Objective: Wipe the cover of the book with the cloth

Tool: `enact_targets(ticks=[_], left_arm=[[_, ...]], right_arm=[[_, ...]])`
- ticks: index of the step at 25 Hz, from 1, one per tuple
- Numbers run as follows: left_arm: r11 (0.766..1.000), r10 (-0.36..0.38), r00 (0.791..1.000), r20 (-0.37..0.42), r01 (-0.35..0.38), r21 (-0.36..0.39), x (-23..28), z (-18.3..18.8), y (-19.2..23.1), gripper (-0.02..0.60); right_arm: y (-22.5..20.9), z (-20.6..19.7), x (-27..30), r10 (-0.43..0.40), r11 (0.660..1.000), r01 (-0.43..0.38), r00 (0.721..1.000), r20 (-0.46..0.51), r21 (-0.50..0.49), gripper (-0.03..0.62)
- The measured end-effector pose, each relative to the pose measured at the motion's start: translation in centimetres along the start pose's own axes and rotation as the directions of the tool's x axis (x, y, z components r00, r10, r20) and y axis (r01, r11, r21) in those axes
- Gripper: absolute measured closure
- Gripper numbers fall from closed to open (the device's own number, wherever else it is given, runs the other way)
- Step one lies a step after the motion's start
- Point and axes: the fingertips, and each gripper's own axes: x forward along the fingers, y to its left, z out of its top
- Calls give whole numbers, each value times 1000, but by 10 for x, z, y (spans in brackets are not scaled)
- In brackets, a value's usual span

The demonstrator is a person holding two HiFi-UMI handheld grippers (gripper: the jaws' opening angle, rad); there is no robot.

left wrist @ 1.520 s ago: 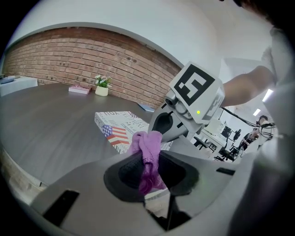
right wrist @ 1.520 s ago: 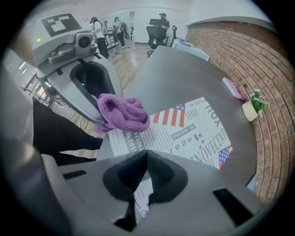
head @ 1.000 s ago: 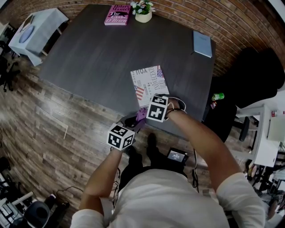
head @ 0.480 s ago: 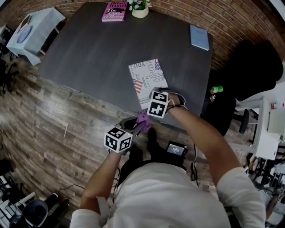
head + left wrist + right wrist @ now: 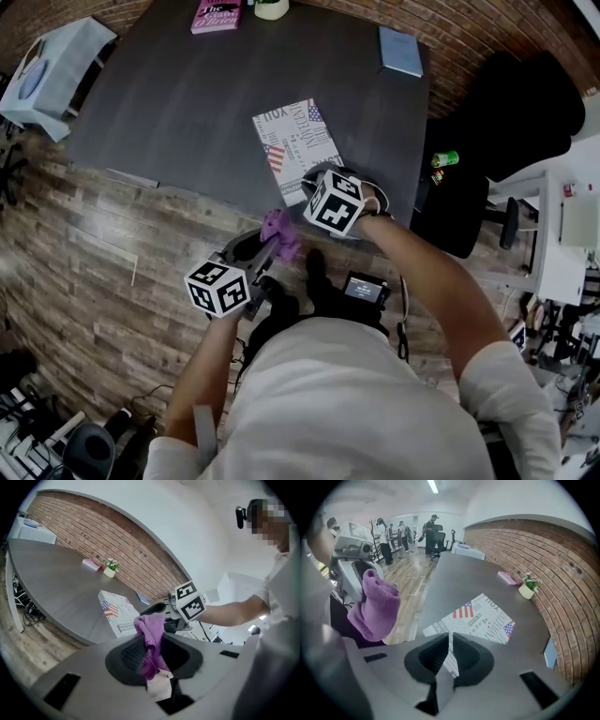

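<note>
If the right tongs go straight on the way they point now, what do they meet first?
Probably the book, lying flat on the table straight ahead of the shut right tongs. The cloth hangs off to the side. Depth is unclear.

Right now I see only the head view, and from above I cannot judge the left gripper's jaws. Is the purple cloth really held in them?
Observer: Yes. In the left gripper view the left gripper has its jaws closed on the purple cloth, and a bunch of it sticks out past the tips.
Operator: And the right gripper, does it hold the book?
Observer: It does not seem so. In the right gripper view the right gripper has its jaws together but for a thin slit, with nothing gripped. The book lies flat on the table beyond them.
</note>
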Motion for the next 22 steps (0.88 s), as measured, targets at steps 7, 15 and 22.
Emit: enact_targets(ticks=[7, 15, 22], left_arm=[[998, -40, 994, 103, 35, 46, -26, 32, -23, 488], [996, -71, 977, 202, 60, 61, -70, 57, -39, 488], [994, -97, 963, 250, 80, 76, -104, 70, -49, 488]], right_arm=[[5, 20, -35, -44, 993, 33, 994, 103, 110, 484], [26, 44, -79, -125, 969, 68, 964, 235, 236, 484], [50, 55, -116, -181, 941, 71, 932, 314, 330, 490]])
